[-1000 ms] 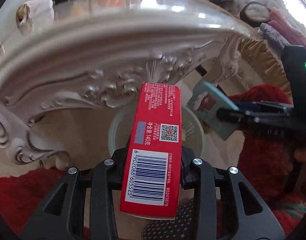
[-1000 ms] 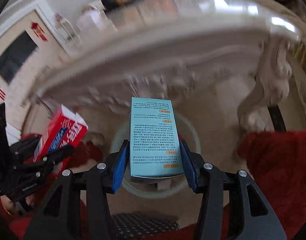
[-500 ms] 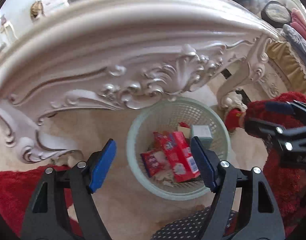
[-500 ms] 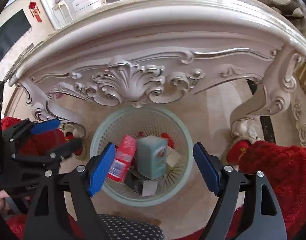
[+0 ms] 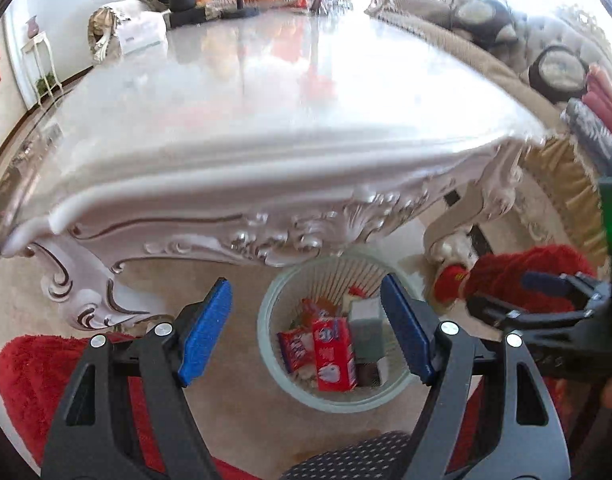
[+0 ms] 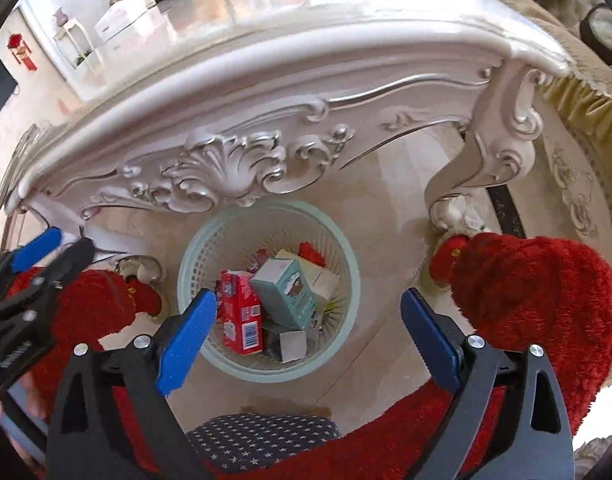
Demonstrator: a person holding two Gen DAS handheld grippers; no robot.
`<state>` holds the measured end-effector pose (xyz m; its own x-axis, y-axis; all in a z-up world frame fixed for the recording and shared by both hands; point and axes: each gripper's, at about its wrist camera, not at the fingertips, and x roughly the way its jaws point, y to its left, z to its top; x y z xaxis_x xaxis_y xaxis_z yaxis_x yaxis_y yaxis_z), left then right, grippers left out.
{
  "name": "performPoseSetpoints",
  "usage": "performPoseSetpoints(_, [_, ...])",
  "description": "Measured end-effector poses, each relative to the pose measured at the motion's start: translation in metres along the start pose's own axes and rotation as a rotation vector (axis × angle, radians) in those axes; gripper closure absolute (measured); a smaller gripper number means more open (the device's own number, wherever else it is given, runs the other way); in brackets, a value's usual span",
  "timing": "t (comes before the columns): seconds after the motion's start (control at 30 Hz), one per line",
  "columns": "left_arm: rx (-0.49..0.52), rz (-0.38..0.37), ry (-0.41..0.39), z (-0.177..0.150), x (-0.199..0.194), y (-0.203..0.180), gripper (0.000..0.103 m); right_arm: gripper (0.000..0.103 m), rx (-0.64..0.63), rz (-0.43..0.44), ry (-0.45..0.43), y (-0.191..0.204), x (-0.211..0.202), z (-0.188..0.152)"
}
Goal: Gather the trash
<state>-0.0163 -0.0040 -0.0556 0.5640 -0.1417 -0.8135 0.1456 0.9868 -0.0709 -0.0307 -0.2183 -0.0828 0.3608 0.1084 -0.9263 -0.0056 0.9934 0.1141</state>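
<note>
While both tongs hang above the floor, I log: left gripper [image 5: 306, 332] spread wide, holding nothing; right gripper [image 6: 307, 328] likewise spread. Ahead between each pair of pads sits the basket [image 6: 347, 276] (under the carved table [image 6: 234, 164]), holding the red box [image 6: 240, 312] and teal box [image 6: 284, 292].

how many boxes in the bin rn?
3 clearly visible in the basket: a red box at left, a teal box leaning beside it, and a pale box behind that. Wrappers and smaller cartons underneath may hide more.
</note>
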Motion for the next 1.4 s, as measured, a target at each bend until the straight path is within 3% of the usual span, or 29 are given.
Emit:
performPoseSetpoints(0.2, [-0.001, 0.017, -0.064, 0.01, -0.02, -0.01, 0.028, 0.014, -0.013, -0.017, -0.037, 0.001, -0.011, 0.002])
performPoseSetpoints(0.53, [-0.027, 0.017, -0.047, 0.008, -0.026, -0.012, 0.028, 0.014, -0.006, -0.032, -0.062, -0.003, -0.019, -0.001])
performPoseSetpoints(1.03, [0.02, 0.13, -0.076, 0.008, -0.033, -0.02, 0.028, 0.014, -0.026, -0.049, -0.073, 0.001, -0.021, -0.003])
performPoseSetpoints(1.4, [0.006, 0.116, -0.064, 0.008, -0.03, -0.019, 0.028, 0.014, -0.029, -0.051, -0.069, 0.001, -0.02, -0.004])
